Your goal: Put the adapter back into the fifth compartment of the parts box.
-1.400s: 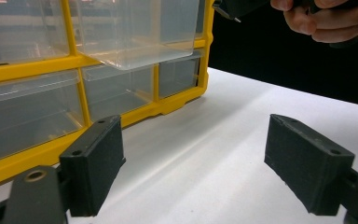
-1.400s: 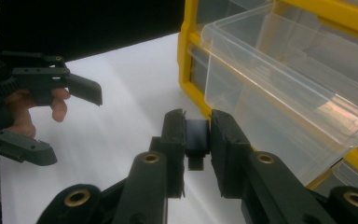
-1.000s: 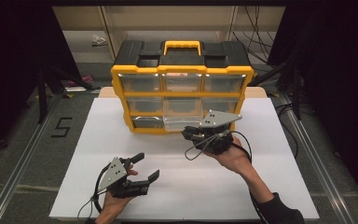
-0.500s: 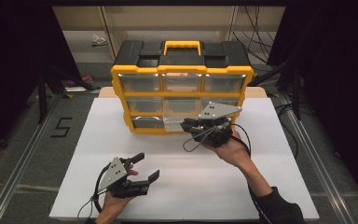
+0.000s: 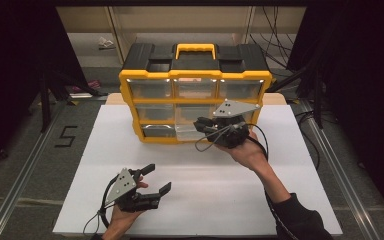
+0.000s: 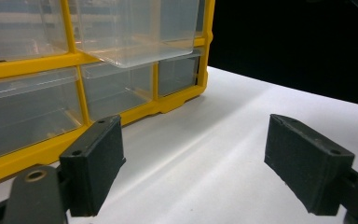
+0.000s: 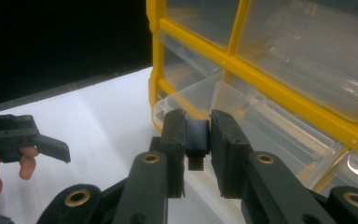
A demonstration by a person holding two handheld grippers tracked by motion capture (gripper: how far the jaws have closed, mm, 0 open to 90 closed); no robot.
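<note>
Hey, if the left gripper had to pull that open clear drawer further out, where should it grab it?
Probably the front lip of the clear drawer, approached from the table side: it juts out of the yellow organizer, so only that edge is exposed.

small black block (image 7: 196, 138) | clamped between pads | above open clear drawer (image 7: 242, 122)

Organizer (image 5: 195, 77): glossy yellow plastic frame, matt black plastic lid. Drawers (image 6: 135, 32): clear, smooth plastic, faintly scuffed. Surface (image 5: 220, 185): matt white, smooth, paper-like. Tongs (image 7: 196, 135) pads (image 6: 95, 158): matt black, finely grained, rubbery; brass-coloured metal rivets. Small block (image 7: 196, 133) between pads: matt black.
</note>
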